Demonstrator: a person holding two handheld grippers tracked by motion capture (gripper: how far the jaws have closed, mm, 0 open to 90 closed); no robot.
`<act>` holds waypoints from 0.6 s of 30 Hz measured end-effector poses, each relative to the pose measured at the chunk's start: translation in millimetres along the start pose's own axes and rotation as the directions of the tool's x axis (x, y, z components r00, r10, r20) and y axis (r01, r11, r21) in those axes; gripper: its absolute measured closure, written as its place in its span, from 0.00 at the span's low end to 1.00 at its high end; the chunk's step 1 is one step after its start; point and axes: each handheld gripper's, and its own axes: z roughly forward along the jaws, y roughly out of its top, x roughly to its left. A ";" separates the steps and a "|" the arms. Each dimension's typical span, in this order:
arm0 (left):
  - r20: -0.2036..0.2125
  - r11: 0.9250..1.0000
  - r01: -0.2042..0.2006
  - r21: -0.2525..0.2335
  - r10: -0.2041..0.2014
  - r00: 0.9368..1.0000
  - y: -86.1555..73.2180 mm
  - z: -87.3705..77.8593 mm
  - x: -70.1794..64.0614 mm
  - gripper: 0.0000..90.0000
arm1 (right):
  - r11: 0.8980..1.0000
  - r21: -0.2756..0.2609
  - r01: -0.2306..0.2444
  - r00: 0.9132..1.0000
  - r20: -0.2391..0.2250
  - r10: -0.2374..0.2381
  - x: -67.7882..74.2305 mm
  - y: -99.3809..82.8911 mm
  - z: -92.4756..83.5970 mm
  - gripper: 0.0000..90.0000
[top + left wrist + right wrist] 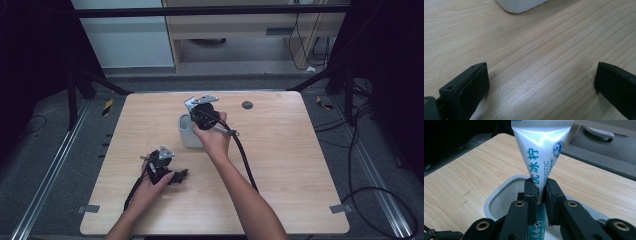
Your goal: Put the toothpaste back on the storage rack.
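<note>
Toothpaste tube, high view: hidden behind right gripper [200, 114], which is poised over the white cup [186, 134] on the desk [280, 165]; left gripper [170, 175] rests apart.
Left gripper view: fingers [469, 90] spread wide, nothing between, cup corner ahead.
Right gripper view: fingers [531, 195] clenched on toothpaste tube [541, 152], upright above cup [499, 197].
Advice: lower straight, keep tube vertical, release once it is inside the rim.
</note>
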 end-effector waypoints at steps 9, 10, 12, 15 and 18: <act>0.000 1.000 -0.001 0.000 0.001 1.000 0.0 0.0 0.0 0.00 | 1.000 0.011 -0.002 1.000 -0.002 0.002 0.1 -0.7 2.0 0.89; 0.000 1.000 0.000 0.000 0.000 1.000 0.0 0.0 0.0 0.00 | 1.000 0.012 -0.003 1.000 -0.003 0.003 0.2 -0.8 2.2 0.89; 0.000 1.000 -0.001 0.000 0.001 1.000 0.0 0.0 0.1 0.00 | 1.000 0.015 -0.002 1.000 -0.002 0.002 0.1 -1.1 2.5 0.89; 0.000 1.000 -0.001 0.000 0.001 1.000 0.0 0.0 0.0 0.00 | 1.000 0.018 -0.001 1.000 -0.002 0.001 -0.1 -1.2 2.5 0.89; 0.000 1.000 0.000 0.000 0.000 1.000 0.0 0.0 0.0 0.00 | 1.000 0.018 -0.001 1.000 -0.003 0.001 -0.2 -1.1 2.6 0.89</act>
